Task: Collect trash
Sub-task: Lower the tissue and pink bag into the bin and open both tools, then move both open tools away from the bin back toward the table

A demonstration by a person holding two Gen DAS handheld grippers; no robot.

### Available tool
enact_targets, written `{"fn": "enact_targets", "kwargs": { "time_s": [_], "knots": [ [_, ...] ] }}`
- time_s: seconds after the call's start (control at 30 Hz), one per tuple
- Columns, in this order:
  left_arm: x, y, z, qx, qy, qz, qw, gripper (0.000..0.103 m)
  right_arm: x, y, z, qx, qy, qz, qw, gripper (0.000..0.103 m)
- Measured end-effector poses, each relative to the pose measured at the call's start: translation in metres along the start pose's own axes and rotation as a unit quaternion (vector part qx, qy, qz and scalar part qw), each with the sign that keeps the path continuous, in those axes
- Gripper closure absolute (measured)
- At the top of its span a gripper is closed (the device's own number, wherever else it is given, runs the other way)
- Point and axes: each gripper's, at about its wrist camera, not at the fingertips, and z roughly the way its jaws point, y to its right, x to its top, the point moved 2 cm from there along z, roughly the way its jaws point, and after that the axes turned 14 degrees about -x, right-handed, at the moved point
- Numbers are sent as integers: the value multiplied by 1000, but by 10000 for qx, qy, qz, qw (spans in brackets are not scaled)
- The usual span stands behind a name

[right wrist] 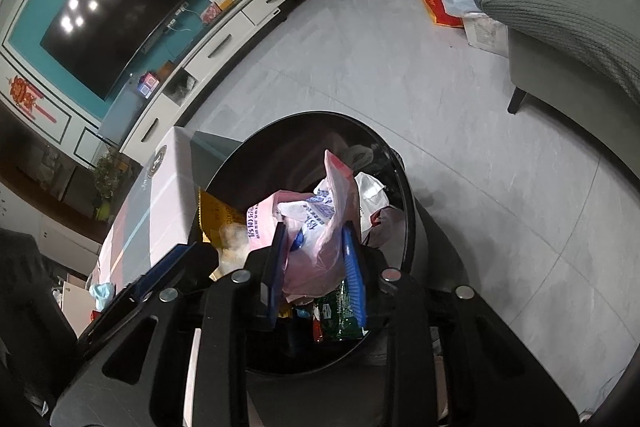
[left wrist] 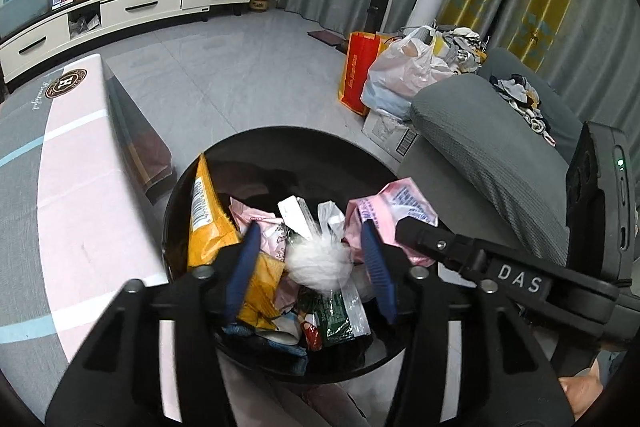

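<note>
A round black bin (left wrist: 192, 187) holds several wrappers: a yellow bag (left wrist: 204, 223), pink packets, a green packet (left wrist: 340, 319) and a white fluffy ball in clear plastic (left wrist: 320, 261). My left gripper (left wrist: 310, 239) is open above the bin, its blue fingers on either side of the white ball, not touching it. My right gripper (right wrist: 314, 239) is shut on a pink plastic wrapper (right wrist: 324, 251) and holds it over the bin (right wrist: 404, 203). The pink wrapper (left wrist: 396, 207) and the right gripper's black finger also show in the left wrist view.
A table with a pink and grey cloth (left wrist: 80, 187) stands left of the bin. A grey sofa (left wrist: 480, 147) is to the right, with plastic and red bags (left wrist: 384, 75) beyond it. A TV cabinet (left wrist: 120, 11) lines the far wall across the tiled floor.
</note>
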Motion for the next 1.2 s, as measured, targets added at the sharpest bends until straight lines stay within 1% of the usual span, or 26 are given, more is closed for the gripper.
{"fn": "enact_targets", "kwargs": {
  "time_s": [0.03,0.17,0.2,0.23,0.4,0.57,0.67,0.77,0.87,1.0,1.1,1.17,1.2],
  "knots": [
    [0,0,-1,-4,22,16,10000,47,1,1,0,-20,15,22,10000,71],
    [-1,1,-9,-23,117,55,9999,42,2,6,-3,17,42,119,9999,69],
    [-1,0,-12,-31,147,45,9999,40,3,7,-3,5,52,128,9999,68],
    [-1,-1,-16,-43,185,26,9998,38,3,7,-3,-2,51,148,9999,64],
    [-4,-6,-34,-113,349,-95,9993,34,2,7,-5,-21,49,211,9998,55],
    [-14,-15,-59,-175,542,-266,9980,30,2,1,-8,15,104,214,9997,55],
    [-23,-24,-75,-121,613,-402,9972,28,1,-6,-10,77,118,178,9997,55],
    [-33,-32,-90,69,648,-497,9966,27,-2,-17,-14,159,152,61,9997,54],
    [-44,-46,-107,392,669,-636,9950,26,-7,-31,-16,228,155,-85,9996,53],
    [-60,-66,-138,894,765,-791,9899,26,-15,-51,-15,309,125,-262,9991,52],
    [-71,-84,-165,1215,881,-862,9849,25,-23,-72,-17,417,131,-433,9981,52],
    [-81,-99,-188,1538,985,-973,9784,24,-28,-86,-18,528,113,-547,9970,52],
    [-85,-106,-199,1679,1046,-1034,9748,23,-33,-95,-18,566,116,-641,9963,50]
  ]
}}
